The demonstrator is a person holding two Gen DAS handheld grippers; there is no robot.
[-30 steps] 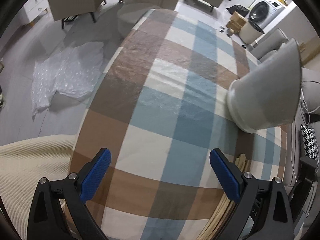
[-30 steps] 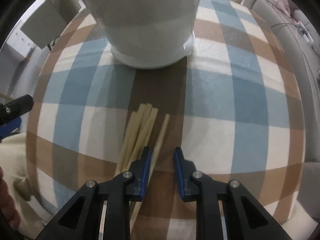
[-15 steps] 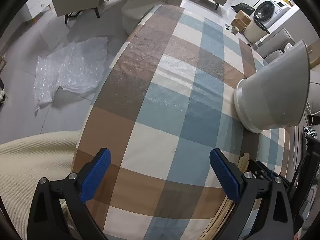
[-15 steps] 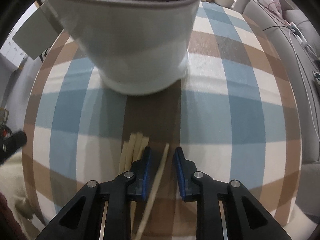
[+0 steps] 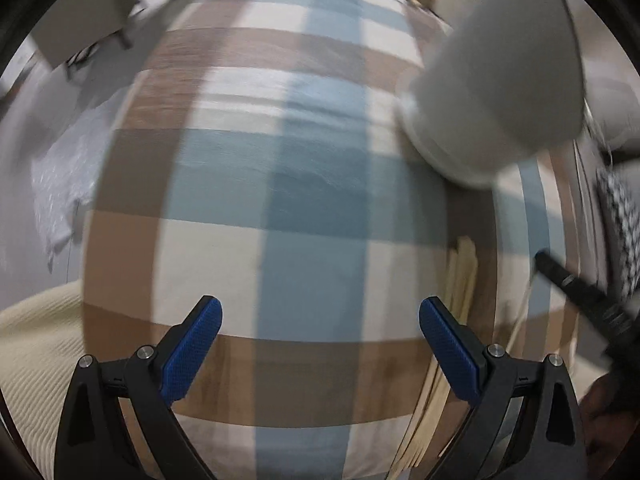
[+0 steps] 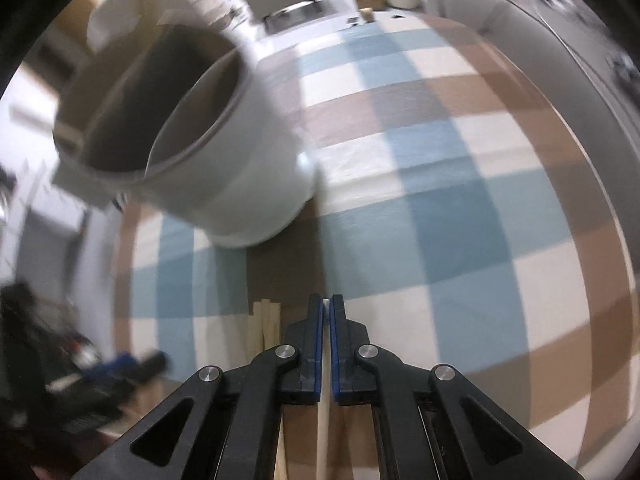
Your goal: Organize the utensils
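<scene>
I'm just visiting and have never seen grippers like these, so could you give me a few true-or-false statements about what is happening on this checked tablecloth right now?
1. The right gripper is shut on a single chopstick. True.
2. The left gripper is shut on a spoon. False: its blue pads are wide apart with nothing between them.
3. More chopsticks lie on the tablecloth just left of the right gripper. True.
4. The grey holder is already full of chopsticks. False: no chopsticks show in the visible part of its dark inside.
5. The holder stands beyond the chopsticks, farther from the right gripper. True.
</scene>
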